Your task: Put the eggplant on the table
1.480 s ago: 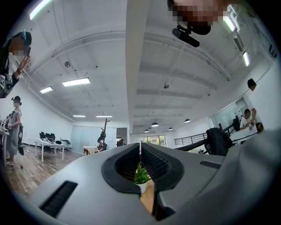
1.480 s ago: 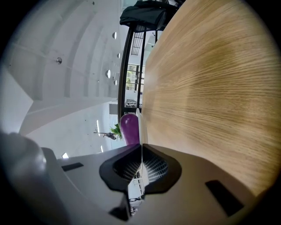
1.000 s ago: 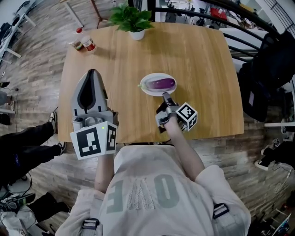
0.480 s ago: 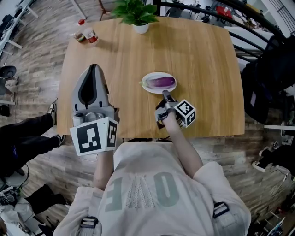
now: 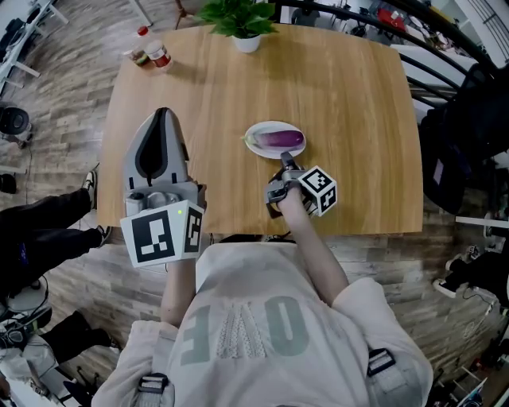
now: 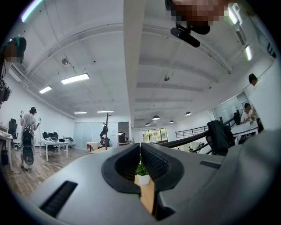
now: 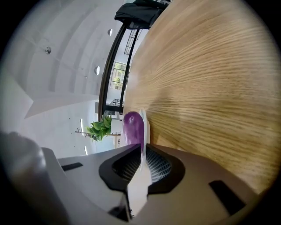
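The only print that reads is on the person's pale shirt (image 5: pixel 254 318), where large letters include "OF". The marker cube (image 5: pixel 318 189) on the right gripper and the one on the left carry black-and-white square patterns, not words. The labels of the two small bottles (image 5: pixel 151 54) at the table's far left corner are too small to read.

The eggplant (image 5: pixel 280 140) lies lengthwise on a white plate (image 5: pixel 274 125), parallel to the near edge of the table (image 5: pixel 350 95). The plate sits about midway between the left and right edges, somewhat closer to the near edge than the far one.

The right gripper (image 5: pixel 285 164) reaches in from the near edge. Its jaws are clenched on the plate's near rim, and the white rim runs edge-on through the gap in the right gripper view, with the eggplant just beyond.

The left gripper (image 5: pixel 159 115) is held over the left part of the table, well apart from the plate. Its jaws are drawn together on nothing, and only the potted plant (image 5: pixel 238 17) at the middle of the far edge shows through the slit.

Bare wood runs from the plate to the right edge, to the far edge on either side of the plant, and across the strip between the two grippers.
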Tool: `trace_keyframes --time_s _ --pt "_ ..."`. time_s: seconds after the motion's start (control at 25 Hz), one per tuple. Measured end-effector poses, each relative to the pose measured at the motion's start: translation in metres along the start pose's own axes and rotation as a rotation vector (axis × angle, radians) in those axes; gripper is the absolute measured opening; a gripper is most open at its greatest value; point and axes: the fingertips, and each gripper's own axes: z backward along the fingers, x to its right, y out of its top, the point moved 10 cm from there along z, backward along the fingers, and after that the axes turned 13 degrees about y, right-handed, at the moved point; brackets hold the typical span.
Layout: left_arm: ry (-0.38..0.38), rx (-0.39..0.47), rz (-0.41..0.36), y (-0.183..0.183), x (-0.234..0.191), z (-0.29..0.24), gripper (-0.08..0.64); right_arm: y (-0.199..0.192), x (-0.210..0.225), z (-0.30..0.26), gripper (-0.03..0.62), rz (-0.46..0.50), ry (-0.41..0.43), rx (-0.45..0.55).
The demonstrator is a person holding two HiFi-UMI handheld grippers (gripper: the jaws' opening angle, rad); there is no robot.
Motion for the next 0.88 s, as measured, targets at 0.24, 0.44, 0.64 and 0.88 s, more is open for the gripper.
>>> trace_keyframes --time_s 0.24,0.44,0.64,0.88 --pt "0.001 0.002 0.005 -0.0002 -0.0007 0.0007 0.017 0.0 -0.0051 -0.0011 0.034 0.02 -0.049 -0.006" --pt "0.006 0.008 0.012 0.0002 -0.0048 0.0026 0.017 -0.0035 -0.0084 -0.0004 0.101 0.024 -0.072 -0.011" --pt "0.003 0.013 0.021 0.0022 -0.0058 0.0021 0.017 -0.0051 -0.0108 0.002 0.133 0.028 -0.138 -0.006" --pt "-0.008 0.019 0.033 0.0021 -0.0061 0.0024 0.017 -0.0075 -0.0109 0.0084 0.143 -0.017 -0.186 0.017"
